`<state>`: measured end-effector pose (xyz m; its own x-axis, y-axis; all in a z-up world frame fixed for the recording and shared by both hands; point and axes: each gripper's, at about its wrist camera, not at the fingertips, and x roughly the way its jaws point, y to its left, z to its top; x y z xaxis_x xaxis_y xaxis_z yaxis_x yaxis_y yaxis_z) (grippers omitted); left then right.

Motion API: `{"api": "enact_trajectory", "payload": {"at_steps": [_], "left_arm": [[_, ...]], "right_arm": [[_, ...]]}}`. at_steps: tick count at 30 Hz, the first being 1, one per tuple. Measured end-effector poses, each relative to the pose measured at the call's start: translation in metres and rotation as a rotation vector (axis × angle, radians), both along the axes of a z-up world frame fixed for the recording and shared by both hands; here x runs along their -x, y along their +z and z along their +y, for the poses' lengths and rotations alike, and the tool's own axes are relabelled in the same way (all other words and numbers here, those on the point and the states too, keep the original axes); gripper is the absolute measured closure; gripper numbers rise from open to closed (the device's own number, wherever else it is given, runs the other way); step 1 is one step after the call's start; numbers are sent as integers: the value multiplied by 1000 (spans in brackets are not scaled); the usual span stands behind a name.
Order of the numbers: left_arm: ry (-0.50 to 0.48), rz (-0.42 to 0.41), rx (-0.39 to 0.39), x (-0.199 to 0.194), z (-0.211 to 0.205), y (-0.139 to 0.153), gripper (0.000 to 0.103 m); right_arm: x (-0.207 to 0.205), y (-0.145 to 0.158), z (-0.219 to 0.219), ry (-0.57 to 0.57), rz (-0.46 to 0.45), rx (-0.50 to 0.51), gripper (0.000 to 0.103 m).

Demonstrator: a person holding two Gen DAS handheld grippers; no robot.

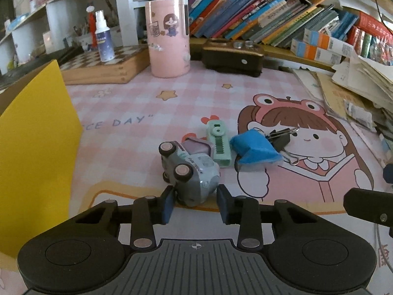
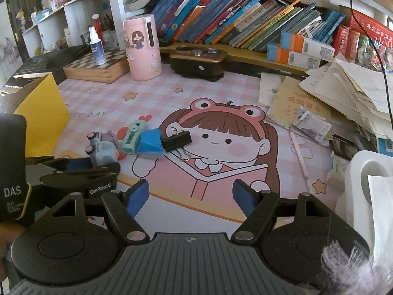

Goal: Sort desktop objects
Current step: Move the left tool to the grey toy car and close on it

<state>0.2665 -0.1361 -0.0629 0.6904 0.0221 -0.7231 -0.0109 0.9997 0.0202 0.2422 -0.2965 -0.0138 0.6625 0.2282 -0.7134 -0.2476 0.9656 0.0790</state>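
A pale grey-blue toy car [image 1: 189,169] lies tipped on its side on the pink cartoon desk mat [image 1: 137,103]. My left gripper [image 1: 195,189] is shut on the car's near end, one blue pad on each side. Behind the car lie a small purple item [image 1: 196,146], a mint-green slider tool [image 1: 218,145], a blue wedge-shaped piece [image 1: 254,150] and black binder clips [image 1: 282,140]. In the right wrist view the car [image 2: 102,151], the green tool [image 2: 131,139], the blue piece [image 2: 149,143] and a binder clip [image 2: 176,140] sit left of centre. My right gripper [image 2: 191,186] hangs open and empty over the mat.
A yellow-walled box [image 1: 36,147] stands at the left. At the back are a pink canister [image 1: 168,36], a chessboard box [image 1: 103,66] carrying a spray bottle [image 1: 103,39], and a dark case [image 1: 233,59]. Loose papers [image 2: 343,98] pile up at the right, under shelved books [image 2: 233,17].
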Motion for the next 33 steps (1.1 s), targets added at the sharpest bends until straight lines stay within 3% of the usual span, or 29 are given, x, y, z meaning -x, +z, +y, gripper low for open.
{"api": "enact_trajectory", "payload": {"at_steps": [2, 5, 14, 24, 27, 29, 32, 33], "left_arm": [[0, -13, 13, 3, 4, 5, 73], [-18, -28, 15, 12, 7, 14, 95], [2, -51, -2, 48, 21, 36, 98], [56, -50, -4, 56, 29, 42, 97], [72, -40, 21, 47, 29, 40, 85], [73, -39, 19, 40, 26, 37, 56], [89, -66, -21, 28, 18, 32, 34], [85, -68, -23, 23, 17, 31, 33]], "right_arm": [[-1, -1, 0, 2, 2, -2, 30], [-3, -2, 1, 10, 7, -4, 30], [-13, -12, 19, 96, 14, 5, 30], [-29, -13, 36, 159, -5, 9, 30], [-30, -11, 38, 169, -14, 12, 30], [-29, -11, 38, 171, -17, 17, 30], [-29, -10, 35, 155, -13, 23, 31], [-29, -10, 33, 147, -12, 27, 31]]}}
